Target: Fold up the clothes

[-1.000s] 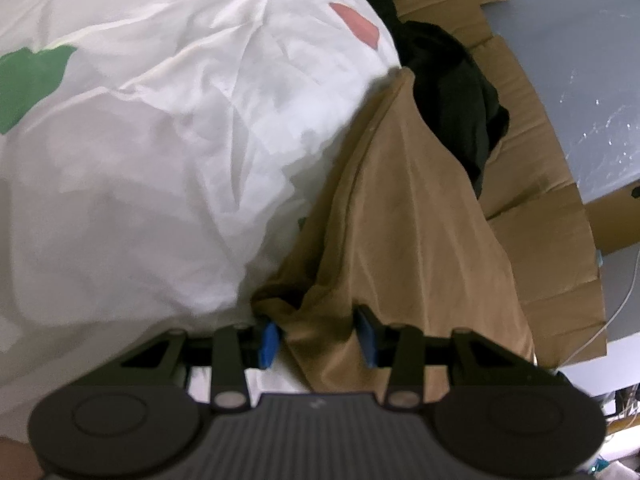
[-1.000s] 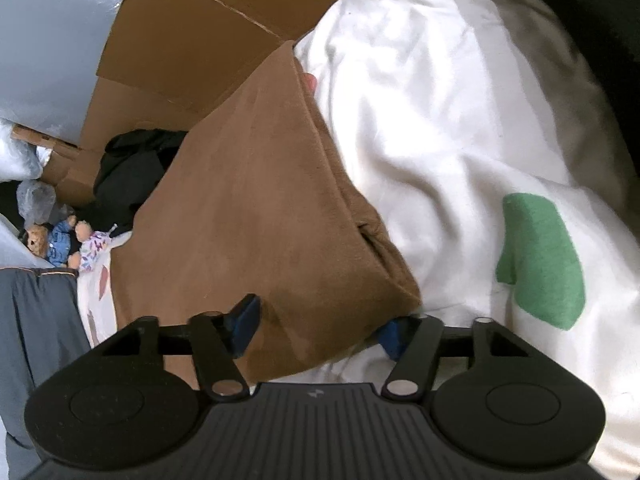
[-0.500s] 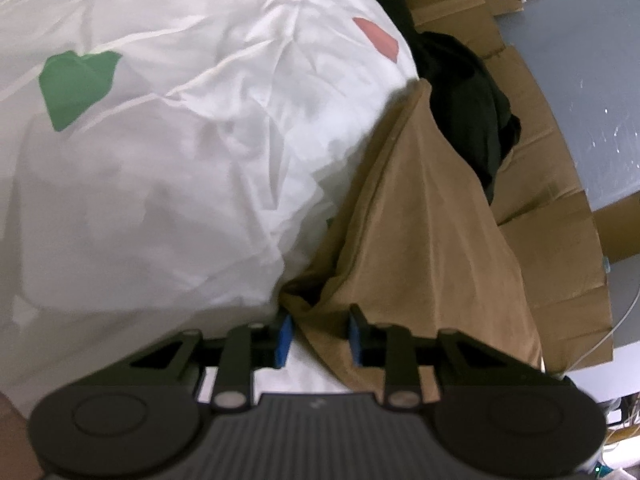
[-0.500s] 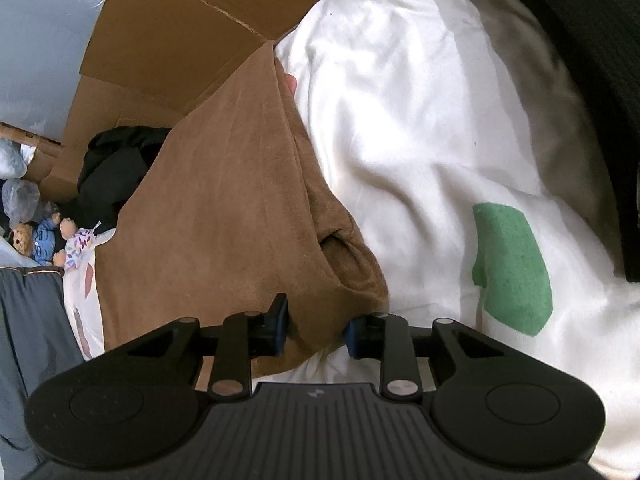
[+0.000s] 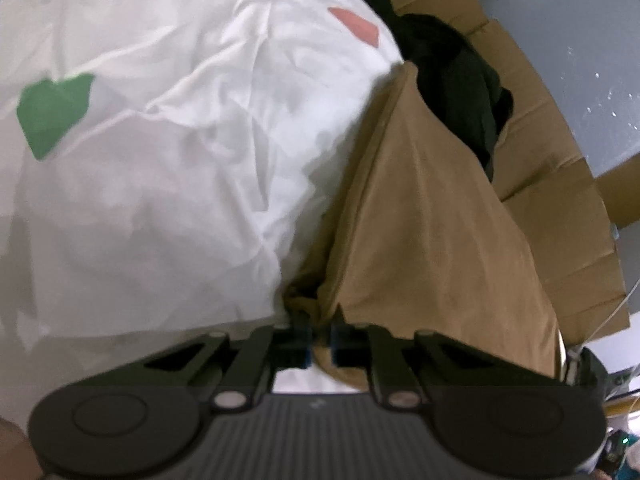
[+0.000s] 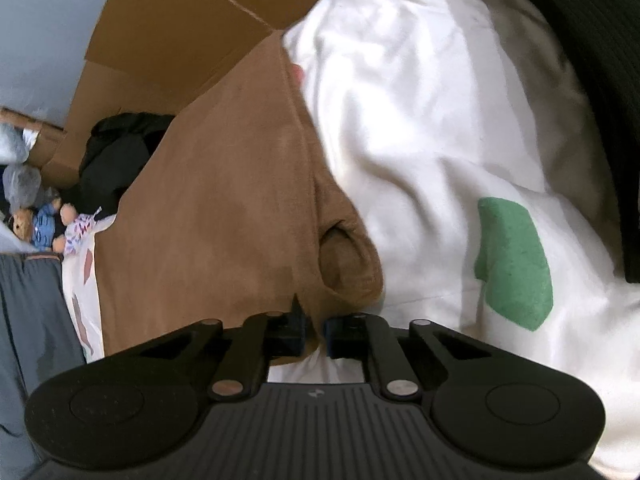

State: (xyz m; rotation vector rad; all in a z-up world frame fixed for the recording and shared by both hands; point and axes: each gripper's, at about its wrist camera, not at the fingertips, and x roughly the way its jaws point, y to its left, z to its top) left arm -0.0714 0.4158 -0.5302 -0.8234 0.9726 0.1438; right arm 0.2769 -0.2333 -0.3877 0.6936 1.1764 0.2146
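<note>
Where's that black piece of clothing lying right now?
The black garment lies bunched on flattened cardboard beyond the brown garment; upper right in the left view, left in the right view.

Right gripper (image 6: pixel 315 336) fingers pinch brown garment (image 6: pixel 224 208) on white sheet (image 6: pixel 420 120).

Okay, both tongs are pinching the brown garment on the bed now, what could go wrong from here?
1. Both the left tongs and right tongs hold only a thin edge of the brown garment; it may slip out on lifting.
2. The white sheet lies right under the edge, so the pads could have caught it too.
3. The far end lies against the black garment and might drag it.
</note>
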